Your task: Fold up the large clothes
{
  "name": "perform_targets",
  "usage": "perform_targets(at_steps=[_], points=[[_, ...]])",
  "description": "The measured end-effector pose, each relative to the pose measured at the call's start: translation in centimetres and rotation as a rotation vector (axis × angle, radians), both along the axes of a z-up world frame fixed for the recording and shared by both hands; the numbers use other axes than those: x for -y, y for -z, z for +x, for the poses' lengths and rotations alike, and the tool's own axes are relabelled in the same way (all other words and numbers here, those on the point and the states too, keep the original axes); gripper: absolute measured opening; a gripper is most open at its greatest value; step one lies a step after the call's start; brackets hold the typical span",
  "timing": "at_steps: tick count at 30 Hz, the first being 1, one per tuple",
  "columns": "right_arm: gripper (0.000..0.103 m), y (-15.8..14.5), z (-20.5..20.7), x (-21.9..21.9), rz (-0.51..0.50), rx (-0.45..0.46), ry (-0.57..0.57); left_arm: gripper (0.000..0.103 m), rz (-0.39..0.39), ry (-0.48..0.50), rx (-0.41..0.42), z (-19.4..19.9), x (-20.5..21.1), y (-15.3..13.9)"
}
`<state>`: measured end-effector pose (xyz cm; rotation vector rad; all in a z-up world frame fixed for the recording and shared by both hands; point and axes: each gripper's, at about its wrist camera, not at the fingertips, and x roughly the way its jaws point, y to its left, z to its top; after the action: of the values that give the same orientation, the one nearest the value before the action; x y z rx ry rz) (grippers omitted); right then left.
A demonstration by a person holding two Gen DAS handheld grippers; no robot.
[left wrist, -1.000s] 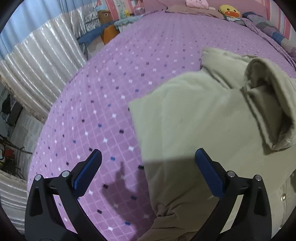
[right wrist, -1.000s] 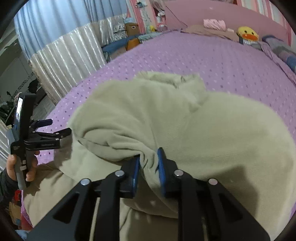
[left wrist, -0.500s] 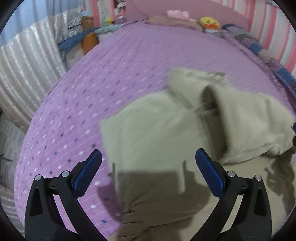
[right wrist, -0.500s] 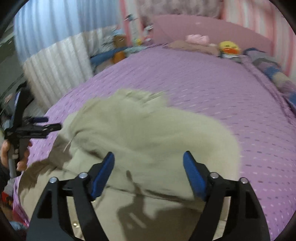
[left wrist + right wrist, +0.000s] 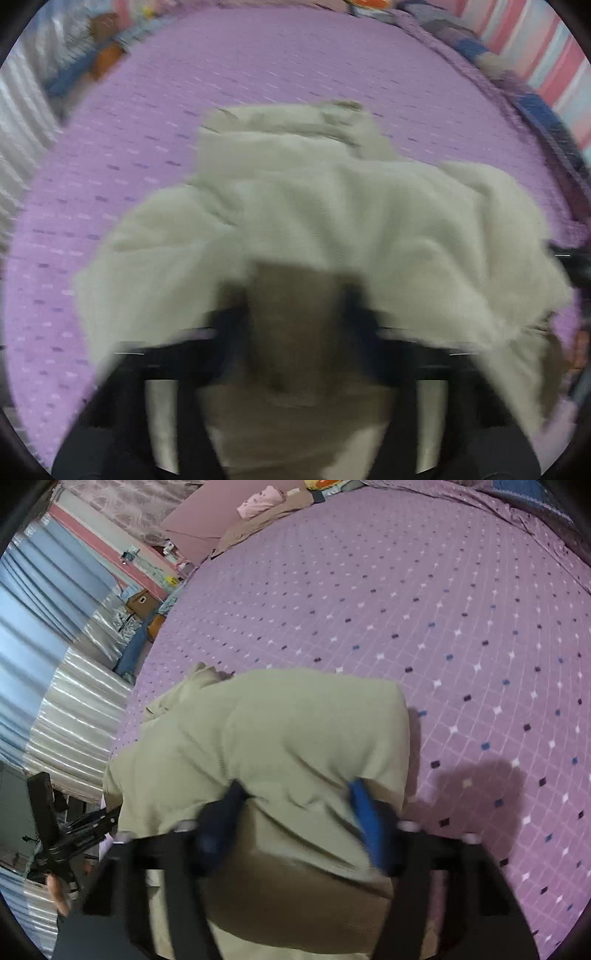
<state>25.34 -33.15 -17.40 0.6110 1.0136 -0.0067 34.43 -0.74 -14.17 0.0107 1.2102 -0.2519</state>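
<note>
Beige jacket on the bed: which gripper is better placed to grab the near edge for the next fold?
Likely right. The right gripper straddles the near corner of the beige jacket, fabric between its just-closing jaws. The left gripper, also closing over fabric, is blurred.

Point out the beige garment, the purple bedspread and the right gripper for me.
beige garment [image 5: 295, 723]: right wrist view, top folded layer.
purple bedspread [image 5: 461, 635]: right wrist view, bare patterned surface.
right gripper [image 5: 299, 812]: right wrist view, midway between fingers.

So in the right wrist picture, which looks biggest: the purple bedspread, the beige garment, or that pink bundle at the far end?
1. Bedspread
2. Garment
3. Pink bundle, though it lies farthest from the camera, so it may only look small.
</note>
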Motion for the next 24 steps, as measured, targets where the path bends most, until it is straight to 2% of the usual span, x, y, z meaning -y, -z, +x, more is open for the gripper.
perform_targets(at_steps=[1, 2, 4, 5, 8, 12, 15, 18, 20, 21, 24], points=[[0.039, 0.0, 0.0, -0.2, -0.023, 0.004, -0.004, 0.018, 0.028, -0.007, 0.008, 0.1, 0.6, -0.4], [0.032, 0.0, 0.0, -0.4, -0.036, 0.008, -0.003, 0.01, 0.054, -0.003, 0.025, -0.4, 1.1, -0.9], [0.024, -0.7, -0.2, -0.5, -0.052, 0.035, 0.014, 0.007, 0.065, -0.003, 0.052, -0.8, 1.3, -2.0], [0.021, -1.4, -0.5, -0.5, -0.059, 0.057, 0.025, 0.007, 0.04, -0.012, 0.071, -1.1, 0.8, -3.3], [0.018, -3.4, -0.8, -2.0, -0.085, 0.122, 0.013, 0.006, -0.04, -0.036, 0.103, -2.9, -1.7, -5.6], [0.018, -5.6, 0.0, -7.0, -0.173, 0.181, -0.106, 0.006, -0.022, -0.102, 0.145, -6.2, -6.0, -6.4], [0.014, -5.6, 1.2, -12.4, -0.276, 0.192, -0.235, 0.006, -0.012, -0.2, 0.167, -8.5, -11.1, -5.8], [0.015, -4.4, 2.0, -17.1, -0.404, 0.156, -0.36, 0.008, -0.03, -0.248, 0.12, -9.7, -14.1, -2.9], [0.026, -2.7, 2.3, -18.7, -0.512, 0.127, -0.404, 0.009, -0.054, -0.246, 0.069, -9.7, -14.9, -0.3], [0.026, -2.0, 2.3, -18.9, -0.54, 0.115, -0.415, 0.009, -0.066, -0.24, 0.057, -9.7, -14.9, 0.7], [0.028, -2.5, 2.0, -17.8, -0.498, 0.106, -0.412, 0.009, -0.011, -0.231, 0.07, -8.8, -13.2, 1.6]])
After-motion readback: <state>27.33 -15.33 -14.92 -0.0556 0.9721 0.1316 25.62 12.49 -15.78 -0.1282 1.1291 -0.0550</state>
